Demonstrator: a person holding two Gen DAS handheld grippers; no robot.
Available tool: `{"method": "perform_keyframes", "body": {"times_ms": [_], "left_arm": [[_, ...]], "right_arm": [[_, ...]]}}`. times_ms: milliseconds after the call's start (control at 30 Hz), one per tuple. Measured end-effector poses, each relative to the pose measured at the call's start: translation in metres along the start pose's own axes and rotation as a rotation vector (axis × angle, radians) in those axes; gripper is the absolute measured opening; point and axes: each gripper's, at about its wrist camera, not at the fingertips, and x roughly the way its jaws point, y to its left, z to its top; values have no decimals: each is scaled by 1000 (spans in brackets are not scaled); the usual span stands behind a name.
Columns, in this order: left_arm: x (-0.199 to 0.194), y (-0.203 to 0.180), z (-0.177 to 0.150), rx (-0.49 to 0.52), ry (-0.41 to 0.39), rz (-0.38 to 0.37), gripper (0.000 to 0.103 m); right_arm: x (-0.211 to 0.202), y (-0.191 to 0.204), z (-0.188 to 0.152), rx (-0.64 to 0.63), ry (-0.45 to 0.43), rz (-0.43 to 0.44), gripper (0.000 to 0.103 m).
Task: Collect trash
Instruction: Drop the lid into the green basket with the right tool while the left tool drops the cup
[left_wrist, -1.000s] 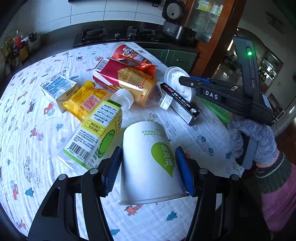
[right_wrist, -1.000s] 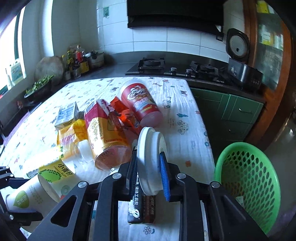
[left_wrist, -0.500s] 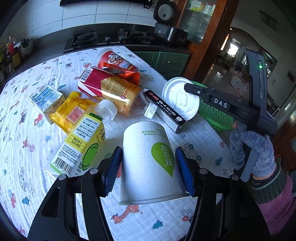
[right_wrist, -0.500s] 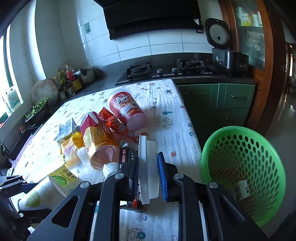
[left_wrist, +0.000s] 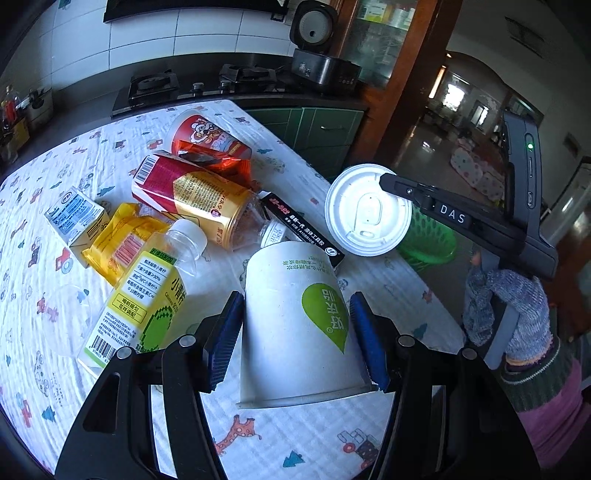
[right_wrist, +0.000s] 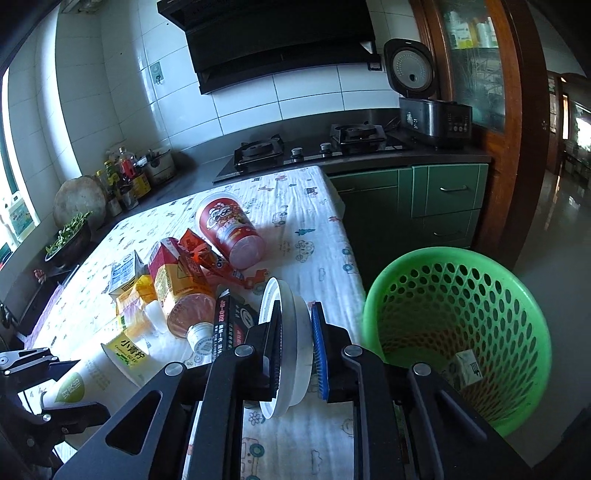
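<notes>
My left gripper (left_wrist: 295, 299) is shut on a white paper cup (left_wrist: 291, 325) with a green logo, held bottom-forward above the table. My right gripper (right_wrist: 295, 308) grips a white plastic cup lid (right_wrist: 291, 354) edge-on, and its jaws are still closing on it. In the left wrist view the lid (left_wrist: 364, 214) hangs past the table's right edge, with a gloved hand (left_wrist: 506, 306) on the handle. A green perforated basket (right_wrist: 517, 314) stands on the floor right of the table, with a small carton inside. The left gripper and cup (right_wrist: 85, 384) show at lower left in the right wrist view.
On the cartoon-print tablecloth (left_wrist: 258, 435) lie a red snack cup (left_wrist: 207, 136), a gold jar (left_wrist: 207, 206), a yellow-green bottle (left_wrist: 144, 302), a milk carton (left_wrist: 74, 214), a yellow wrapper (left_wrist: 122, 240) and a black box (left_wrist: 299, 225). Stove and green cabinets (right_wrist: 443, 199) stand behind.
Both grippers have risen and drifted right toward the basket. The lid has moved from above the black box to beyond the table's edge. The cup stays held.
</notes>
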Motion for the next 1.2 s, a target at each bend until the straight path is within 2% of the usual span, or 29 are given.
{"method": "perform_keyframes", "body": {"times_ms": [267, 433, 633, 733, 933, 1000, 1067, 1200], "left_arm": [[2, -9, 8, 20, 0, -13, 58], [6, -18, 18, 37, -5, -29, 58], [13, -35, 33, 69, -13, -52, 58], [18, -45, 41, 79, -14, -74, 58], [33, -64, 62, 104, -16, -107, 58], [39, -71, 70, 107, -16, -122, 58], [45, -80, 79, 113, -24, -135, 58], [63, -95, 92, 120, -27, -151, 59]], "right_arm": [[-10, -31, 3, 51, -15, -43, 15], [-14, -64, 4, 91, -18, -119, 11], [-10, -104, 1, 128, 1, -222, 11], [-7, -123, -4, 158, 12, -246, 11], [-3, -154, -15, 207, 31, -299, 18], [-5, -161, -17, 218, 30, -304, 23], [-9, -167, -18, 228, 22, -308, 31], [-21, -170, -23, 237, 9, -310, 36]]}}
